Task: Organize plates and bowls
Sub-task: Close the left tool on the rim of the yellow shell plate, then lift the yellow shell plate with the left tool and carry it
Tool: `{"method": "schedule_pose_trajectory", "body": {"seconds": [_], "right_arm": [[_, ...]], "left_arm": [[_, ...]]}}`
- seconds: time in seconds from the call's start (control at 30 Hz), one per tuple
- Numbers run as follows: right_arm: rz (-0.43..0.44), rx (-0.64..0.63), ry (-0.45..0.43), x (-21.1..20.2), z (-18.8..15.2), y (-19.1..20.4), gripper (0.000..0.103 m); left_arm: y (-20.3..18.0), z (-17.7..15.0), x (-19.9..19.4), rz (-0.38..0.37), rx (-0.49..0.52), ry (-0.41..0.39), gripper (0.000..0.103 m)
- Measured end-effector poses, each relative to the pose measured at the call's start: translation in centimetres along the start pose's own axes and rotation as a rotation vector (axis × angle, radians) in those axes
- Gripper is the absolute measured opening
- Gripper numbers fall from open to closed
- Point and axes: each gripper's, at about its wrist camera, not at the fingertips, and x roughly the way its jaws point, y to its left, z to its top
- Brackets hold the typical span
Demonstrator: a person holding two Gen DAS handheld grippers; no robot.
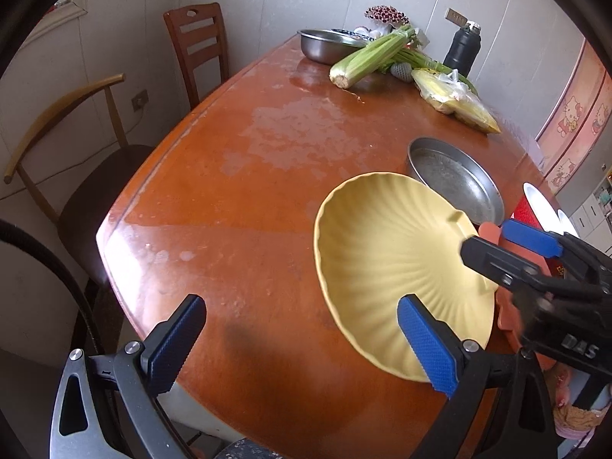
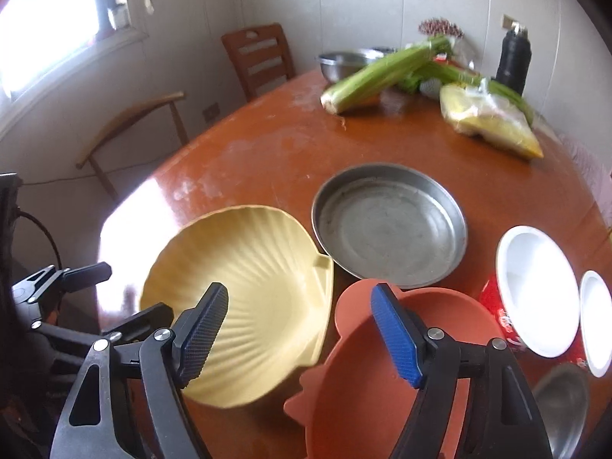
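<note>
A yellow shell-shaped plate (image 1: pixel 386 260) (image 2: pixel 260 298) lies near the table's front edge. A terracotta bowl (image 2: pixel 386 378) (image 1: pixel 505 313) sits beside it on the right, its rim under the plate's edge. A round metal pan (image 2: pixel 390 225) (image 1: pixel 455 179) stands behind them. My left gripper (image 1: pixel 302 340) is open, its right finger over the yellow plate's near rim. My right gripper (image 2: pixel 306 331) is open and straddles the yellow plate's right edge and the terracotta bowl's left rim; it also shows in the left wrist view (image 1: pixel 508 244).
Two white plates (image 2: pixel 535 290) lie on a red cloth at the right, a small metal bowl (image 2: pixel 562 401) in front of them. Celery (image 1: pixel 375 53), a steel bowl (image 1: pixel 325 42), bagged corn (image 1: pixel 455 99) and a black flask (image 1: pixel 463 49) stand at the far end. Chairs (image 1: pixel 199 46) stand at the left.
</note>
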Motion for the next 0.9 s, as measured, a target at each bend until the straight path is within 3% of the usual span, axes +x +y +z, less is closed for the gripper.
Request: {"method": "schedule_pose_trajectory", "body": {"seconds": [0.1,0.3,0.47,0.57,0.9], "right_arm": [[0.011,-0.004,0.019,0.8,0.4,0.0,0.067],[0.017,-0.015,0.043,1.9,1.1,0.0,0.058],[0.027,-0.034,0.075,2.9,1.2,0.4,0.048],[0.033,-0.031,0.076,2.9,1.1,0.4,0.048],[0.102,0.039,0.078,2.0,0.6,0.3,0.048]], "left_arm": [[-0.2,0.3,0.4,0.002,0.009,0.005,0.099],[-0.3,0.7,1.0,-0.050,-0.005,0.041,0.081],[-0.1,1.1,1.1,-0.094,-0.025,0.049,0.043],[0.1,1.2,1.3,-0.142,-0.048,0.057,0.033],[1.2,2.2,1.4,-0.139,-0.088,0.056,0.031]]}}
